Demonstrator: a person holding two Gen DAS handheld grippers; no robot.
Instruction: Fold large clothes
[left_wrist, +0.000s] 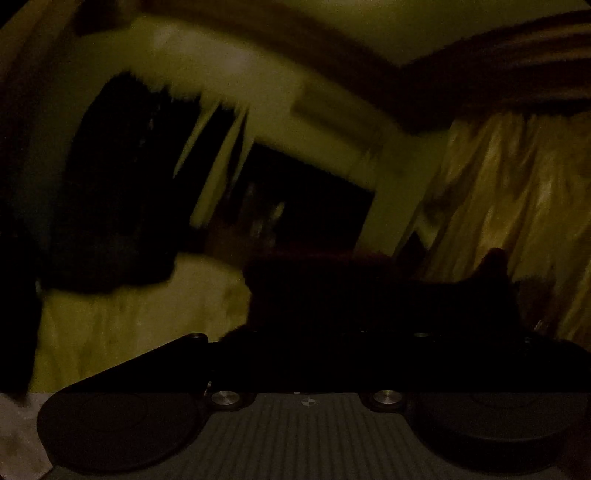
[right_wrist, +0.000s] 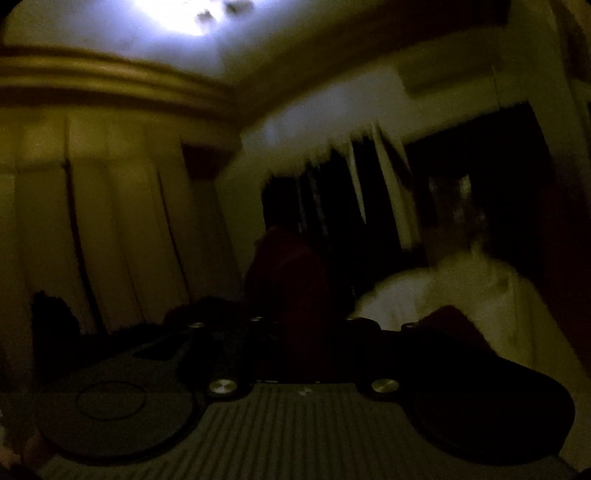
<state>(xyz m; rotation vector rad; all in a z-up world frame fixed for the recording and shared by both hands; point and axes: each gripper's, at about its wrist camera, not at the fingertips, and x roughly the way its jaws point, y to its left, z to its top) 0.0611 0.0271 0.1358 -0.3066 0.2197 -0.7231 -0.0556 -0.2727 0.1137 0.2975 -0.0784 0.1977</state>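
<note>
Both views are very dark and blurred. In the left wrist view a dark garment (left_wrist: 369, 291) lies bunched over the left gripper (left_wrist: 354, 332) and hides its fingers. In the right wrist view a dark red garment (right_wrist: 291, 280) rises in a fold over the right gripper (right_wrist: 295, 332), and more of it drapes at the right (right_wrist: 454, 328). The fingers are lost in the dark cloth, so I cannot tell how either pair stands. Both cameras point up toward the walls and ceiling.
Pale curtains hang at the right of the left wrist view (left_wrist: 509, 206) and at the left of the right wrist view (right_wrist: 110, 229). A dark doorway or cabinet (right_wrist: 480, 192) stands behind. A ceiling light (right_wrist: 177, 14) glows above. A pale cloth (left_wrist: 140, 317) lies low.
</note>
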